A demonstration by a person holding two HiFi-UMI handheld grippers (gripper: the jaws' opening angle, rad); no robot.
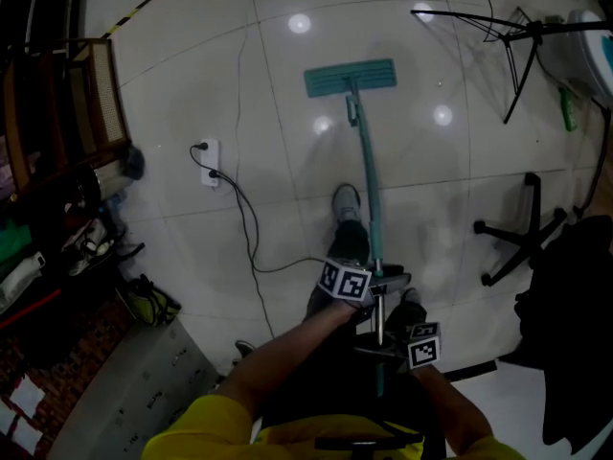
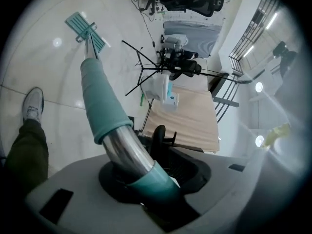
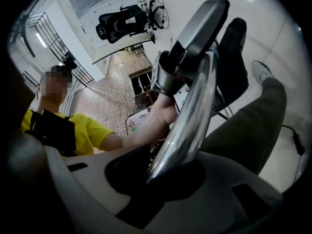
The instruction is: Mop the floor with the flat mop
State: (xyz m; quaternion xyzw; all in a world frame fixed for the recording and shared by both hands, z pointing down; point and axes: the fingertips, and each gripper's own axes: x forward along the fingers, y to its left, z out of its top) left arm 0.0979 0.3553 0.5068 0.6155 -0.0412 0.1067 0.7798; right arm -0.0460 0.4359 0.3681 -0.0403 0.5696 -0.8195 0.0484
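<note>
Fingers of the left gripper (image 2: 142, 178) are clenched on a teal-sleeved stretch of the mop handle (image 2: 100, 106), just beside a band of bare chrome. Those of the right gripper (image 3: 168, 172) are clamped on chrome alone, nearer the pole's top end.

We judge the mop light and its pole stiff, so it should steer easily. Polished metal is slippery, though, and the sleeved parts look the safer hold. Two grips set apart along the pole suit pushing a flat head.

The head view alone lays out the ground. The mop head (image 1: 351, 78) lies flat on the tiled floor (image 1: 192, 94) ahead of our shoe (image 1: 347, 202). A power strip (image 1: 210, 161) and its cable (image 1: 244, 223) are to the left, and a chair base (image 1: 522, 233) is to the right.

How each grip closes shows only in the gripper views, and the left one also catches a table (image 2: 190, 121) beyond.
</note>
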